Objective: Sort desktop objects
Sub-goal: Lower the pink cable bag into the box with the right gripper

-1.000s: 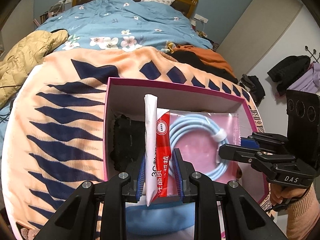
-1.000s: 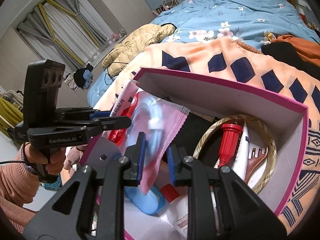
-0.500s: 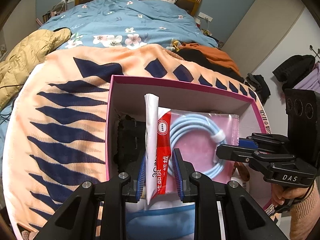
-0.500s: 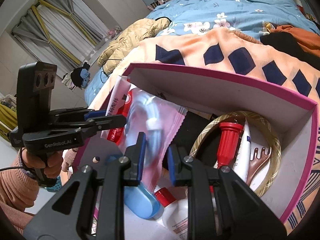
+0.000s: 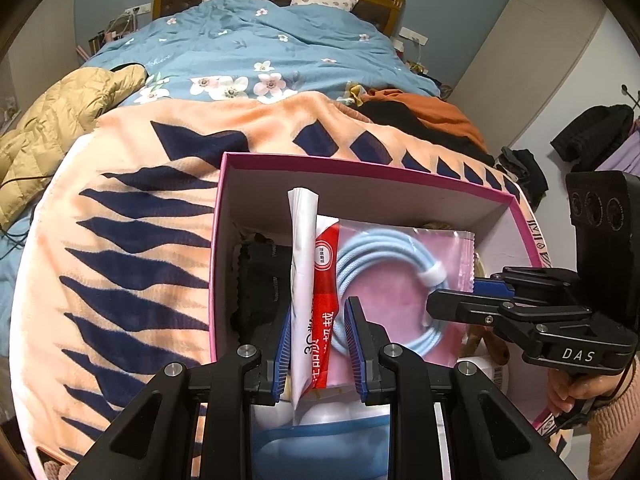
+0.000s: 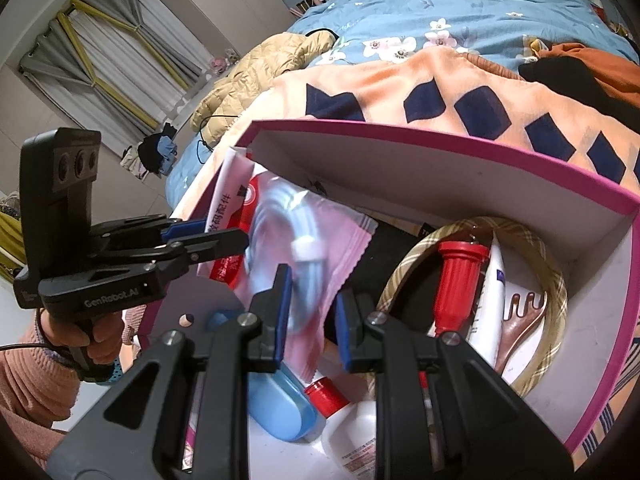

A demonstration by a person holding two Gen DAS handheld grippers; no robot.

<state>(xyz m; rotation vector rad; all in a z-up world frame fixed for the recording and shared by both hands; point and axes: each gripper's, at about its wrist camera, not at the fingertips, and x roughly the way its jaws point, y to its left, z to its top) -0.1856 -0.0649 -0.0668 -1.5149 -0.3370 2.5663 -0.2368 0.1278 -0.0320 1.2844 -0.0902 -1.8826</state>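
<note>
The cable packet [image 5: 384, 280] is held upright over the pink box [image 5: 218, 240], pinched at its red-and-white edge by the nearly closed left claw [image 5: 318, 344]. Its pink opposite edge is gripped by the right claw [image 6: 310, 312], also narrowly shut. Below, the box floor is crowded with a blue case [image 6: 280, 404], a red-capped bottle [image 6: 460, 276] and a comb [image 6: 520, 320]. The box is bordered by an orange blanket [image 5: 132, 240].

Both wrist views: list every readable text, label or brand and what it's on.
"DAS": on the right gripper, seen from the left wrist.
"GenRobot.AI": on the left gripper, seen from the right wrist.
"3C" plus Chinese characters, partly hidden: on the cable packet, red and white end.
"数码配件": same packet's white strip, right wrist view.
Print on the white bottle and white tube: too small to read.
</note>
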